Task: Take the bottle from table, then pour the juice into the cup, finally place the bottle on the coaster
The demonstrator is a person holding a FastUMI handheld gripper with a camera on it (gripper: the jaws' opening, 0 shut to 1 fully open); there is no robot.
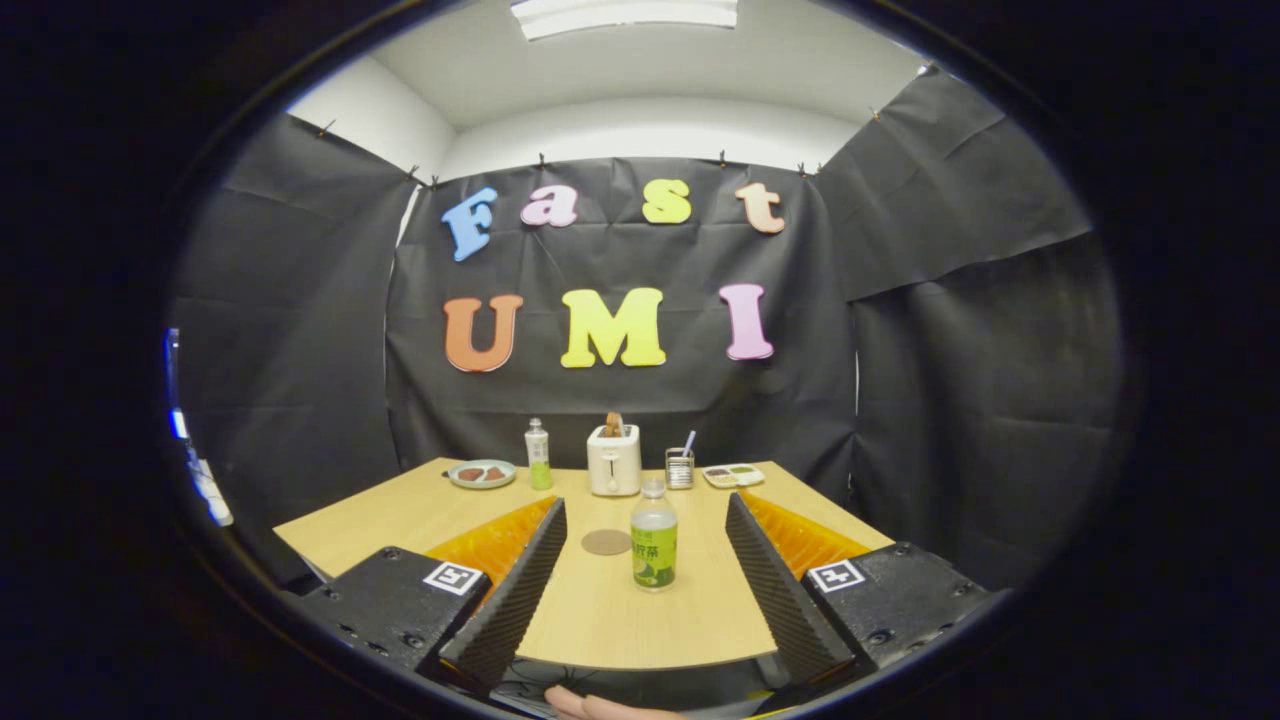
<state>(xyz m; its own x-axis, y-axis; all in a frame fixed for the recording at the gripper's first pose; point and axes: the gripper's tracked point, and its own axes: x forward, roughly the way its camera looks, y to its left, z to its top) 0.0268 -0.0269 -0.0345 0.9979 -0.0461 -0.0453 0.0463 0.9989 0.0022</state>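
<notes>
Wooden table [400,515], black-draped booth. Beyond fingers, left to right: plate [481,473], second bottle [538,455], toaster [614,460], holder [680,468], tray [733,475]. Coaster [607,542], then bottle [654,536], between and ahead of spread gripper [646,580]. Nothing grasped; everything left. Cup not identifiable; holder contents unclear.

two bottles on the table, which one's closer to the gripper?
The green-labelled bottle between the open fingers of the gripper, beside the coaster. The other bottle stands far back, left of the toaster.
</notes>
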